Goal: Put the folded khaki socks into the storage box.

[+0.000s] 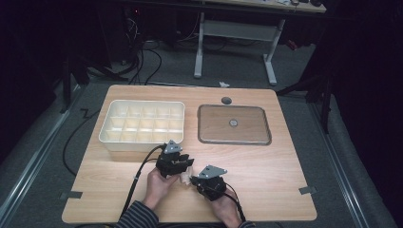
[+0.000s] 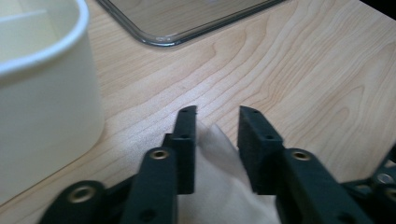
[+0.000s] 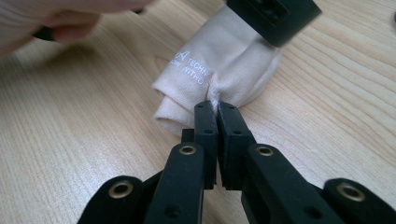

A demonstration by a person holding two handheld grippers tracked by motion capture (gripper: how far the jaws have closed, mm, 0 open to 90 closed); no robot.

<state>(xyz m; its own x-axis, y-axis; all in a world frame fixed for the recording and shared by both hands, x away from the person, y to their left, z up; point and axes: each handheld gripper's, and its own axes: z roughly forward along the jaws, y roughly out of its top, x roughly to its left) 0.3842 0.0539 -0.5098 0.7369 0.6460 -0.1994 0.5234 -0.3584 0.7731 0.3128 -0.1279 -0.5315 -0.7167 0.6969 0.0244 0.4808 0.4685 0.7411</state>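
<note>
On the table (image 1: 266,166), in front of the divided tray (image 1: 142,124), our rolled cloth (image 3: 219,74) lies between both grippers, its long axis running from one to the other. Our right gripper (image 3: 217,106) pinches its near edge tight. Our left gripper (image 2: 217,122) stands part open around the far end, pads not pressing.

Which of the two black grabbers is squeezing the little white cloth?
The right gripper: its jaws are pressed together on the rolled white cloth. The left gripper has its jaws apart, with the cloth loose between them.
</note>
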